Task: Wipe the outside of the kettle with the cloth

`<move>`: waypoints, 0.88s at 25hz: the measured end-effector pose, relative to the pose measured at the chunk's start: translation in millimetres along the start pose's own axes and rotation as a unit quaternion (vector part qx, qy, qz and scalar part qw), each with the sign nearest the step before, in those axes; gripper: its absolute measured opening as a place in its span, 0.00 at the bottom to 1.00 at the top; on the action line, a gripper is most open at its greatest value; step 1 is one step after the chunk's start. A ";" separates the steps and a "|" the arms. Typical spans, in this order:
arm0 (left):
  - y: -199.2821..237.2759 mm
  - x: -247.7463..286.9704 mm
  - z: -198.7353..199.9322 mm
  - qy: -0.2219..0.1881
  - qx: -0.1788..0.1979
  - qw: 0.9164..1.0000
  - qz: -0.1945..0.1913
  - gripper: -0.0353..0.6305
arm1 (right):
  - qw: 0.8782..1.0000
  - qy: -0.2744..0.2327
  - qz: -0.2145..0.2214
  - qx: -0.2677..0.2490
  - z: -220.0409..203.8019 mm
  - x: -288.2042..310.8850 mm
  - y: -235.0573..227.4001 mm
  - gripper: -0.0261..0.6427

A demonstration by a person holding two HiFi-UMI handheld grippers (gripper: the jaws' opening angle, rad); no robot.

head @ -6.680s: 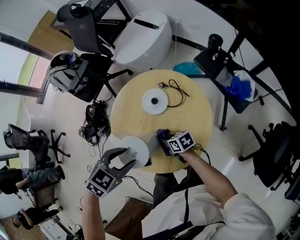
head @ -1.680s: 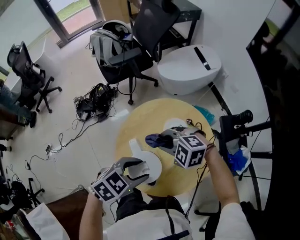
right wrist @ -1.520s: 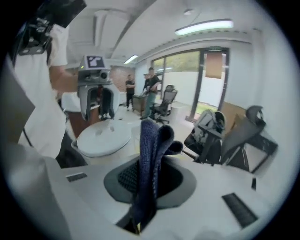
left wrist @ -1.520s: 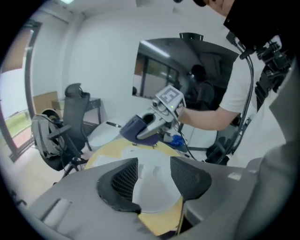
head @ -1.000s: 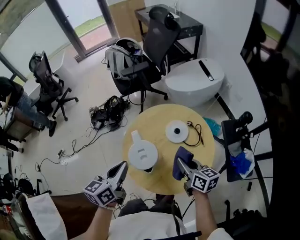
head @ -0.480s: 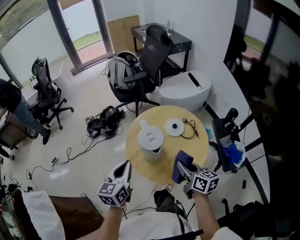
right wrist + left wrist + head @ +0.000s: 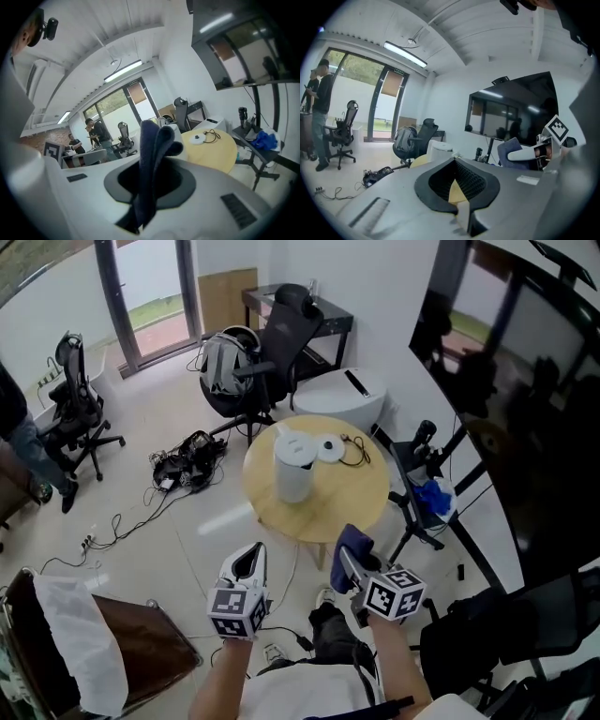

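Note:
The white kettle (image 7: 292, 467) stands upright on the round wooden table (image 7: 337, 498), well away from both grippers. Its round base (image 7: 330, 447) and black cord (image 7: 354, 448) lie just behind it. My right gripper (image 7: 349, 563) is shut on the dark blue cloth (image 7: 352, 547), which sticks up between the jaws in the right gripper view (image 7: 153, 154). My left gripper (image 7: 253, 561) is shut with nothing in it; its jaws meet in the left gripper view (image 7: 457, 187). Both grippers hang over the floor short of the table's near edge.
A white pod-shaped unit (image 7: 342, 395) and black office chairs (image 7: 267, 352) stand beyond the table. A tangle of cables (image 7: 187, 457) lies on the floor to the left. A camera stand with a blue bag (image 7: 429, 493) is at the table's right. A person (image 7: 318, 117) stands by the window.
The kettle is set down on the table, and my left gripper has let it go and shut. Both grippers have drawn back from the table, the right one still holding the cloth.

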State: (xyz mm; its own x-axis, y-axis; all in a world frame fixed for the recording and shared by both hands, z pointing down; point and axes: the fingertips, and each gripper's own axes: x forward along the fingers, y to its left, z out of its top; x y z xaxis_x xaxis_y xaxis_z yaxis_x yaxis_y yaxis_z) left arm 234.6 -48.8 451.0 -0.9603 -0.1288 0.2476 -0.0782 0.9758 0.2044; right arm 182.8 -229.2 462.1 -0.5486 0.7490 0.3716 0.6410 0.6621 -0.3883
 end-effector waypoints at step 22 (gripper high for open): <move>-87.2 -7.0 -3.9 0.001 -0.042 0.999 -0.020 0.06 | 0.998 0.015 0.020 -0.049 -5.3 -64.7 -2.8 0.14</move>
State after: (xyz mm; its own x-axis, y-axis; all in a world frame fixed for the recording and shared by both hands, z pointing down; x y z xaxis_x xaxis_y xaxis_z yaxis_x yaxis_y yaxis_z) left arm 249.1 -133.6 435.2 -0.9562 -0.1683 0.2395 -0.0943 0.9517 0.2923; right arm 219.4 -279.6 443.6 -0.5052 0.7731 0.3835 0.7122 0.6244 -0.3206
